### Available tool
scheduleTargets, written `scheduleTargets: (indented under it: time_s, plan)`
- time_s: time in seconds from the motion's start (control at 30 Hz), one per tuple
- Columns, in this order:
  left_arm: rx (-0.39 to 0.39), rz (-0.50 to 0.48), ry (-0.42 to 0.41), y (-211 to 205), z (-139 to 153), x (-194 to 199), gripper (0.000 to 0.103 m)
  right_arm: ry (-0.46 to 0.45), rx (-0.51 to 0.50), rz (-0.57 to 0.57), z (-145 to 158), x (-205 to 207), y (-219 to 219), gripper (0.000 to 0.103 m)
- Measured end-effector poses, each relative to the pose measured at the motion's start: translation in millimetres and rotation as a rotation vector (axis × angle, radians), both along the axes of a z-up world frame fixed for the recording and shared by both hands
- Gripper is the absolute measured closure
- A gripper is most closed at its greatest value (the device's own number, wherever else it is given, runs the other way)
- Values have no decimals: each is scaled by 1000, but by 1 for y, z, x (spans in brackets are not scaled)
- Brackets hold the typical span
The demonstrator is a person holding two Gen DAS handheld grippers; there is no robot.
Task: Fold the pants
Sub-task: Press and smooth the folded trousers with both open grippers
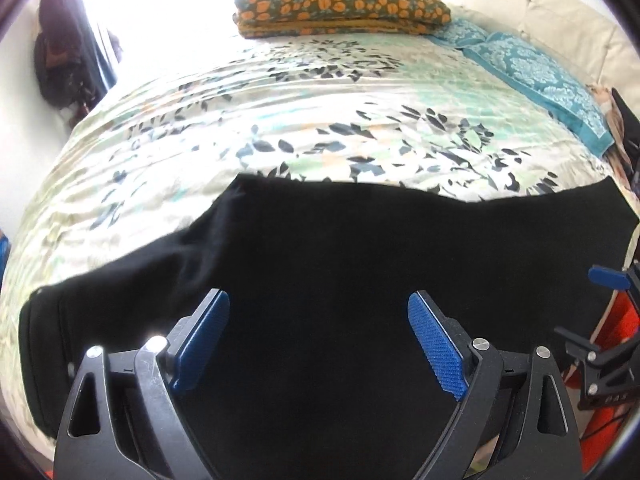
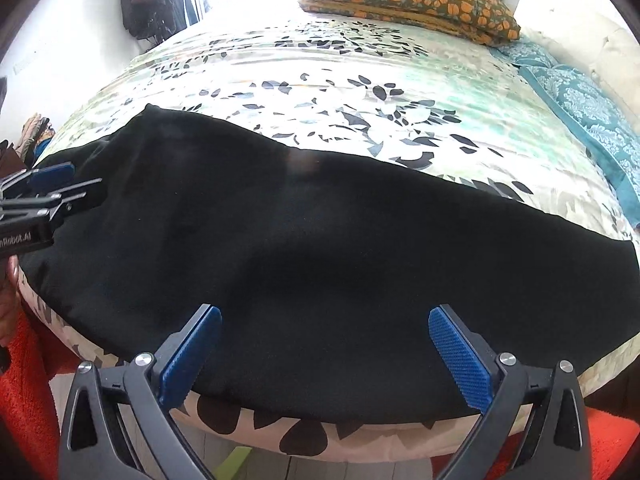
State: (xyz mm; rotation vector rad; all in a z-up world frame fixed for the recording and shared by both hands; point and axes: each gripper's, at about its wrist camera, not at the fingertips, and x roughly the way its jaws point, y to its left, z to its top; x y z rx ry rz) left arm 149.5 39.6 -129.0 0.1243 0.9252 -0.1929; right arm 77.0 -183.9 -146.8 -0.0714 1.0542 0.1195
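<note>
One pair of black pants [image 2: 304, 248] lies spread flat along the near edge of the bed [image 2: 320, 80], soft matte cloth on a glossy leaf-print cover. Two grippers hover over it, both released: the left gripper [image 1: 318, 312] and the right gripper [image 2: 325, 328] each show two ribbed blue pads set wide apart, grasping nothing. One orange-flowered folded blanket [image 1: 340, 4] sits at the far end.

Open bedspread [image 1: 248, 92] beyond the pants [image 1: 320, 248]; pillows [image 1: 340, 4] along the far edge.
</note>
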Motion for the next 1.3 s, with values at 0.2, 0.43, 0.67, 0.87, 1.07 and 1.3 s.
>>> scheduleTargets:
  time_s: [0.2, 0.43, 0.67, 0.87, 1.07, 1.3]
  plan:
    - [32, 135, 112, 20, -47, 51, 9, 55, -26, -15, -16, 9, -11, 0]
    - [-45, 107, 63, 26, -6, 17, 11, -20, -4, -50, 3, 1, -21, 0]
    - [24, 51, 179, 7, -42, -21, 11, 77, -11, -45, -16, 4, -16, 0]
    - [-82, 46, 90, 0, -1, -47, 11, -34, 20, -53, 20, -12, -16, 0]
    - [77, -44, 177, -35, -45, -65, 10, 102, -60, 43, -16, -12, 7, 0]
    - [24, 16, 58, -8, -9, -80, 11, -52, -11, -31, 21, -27, -17, 0]
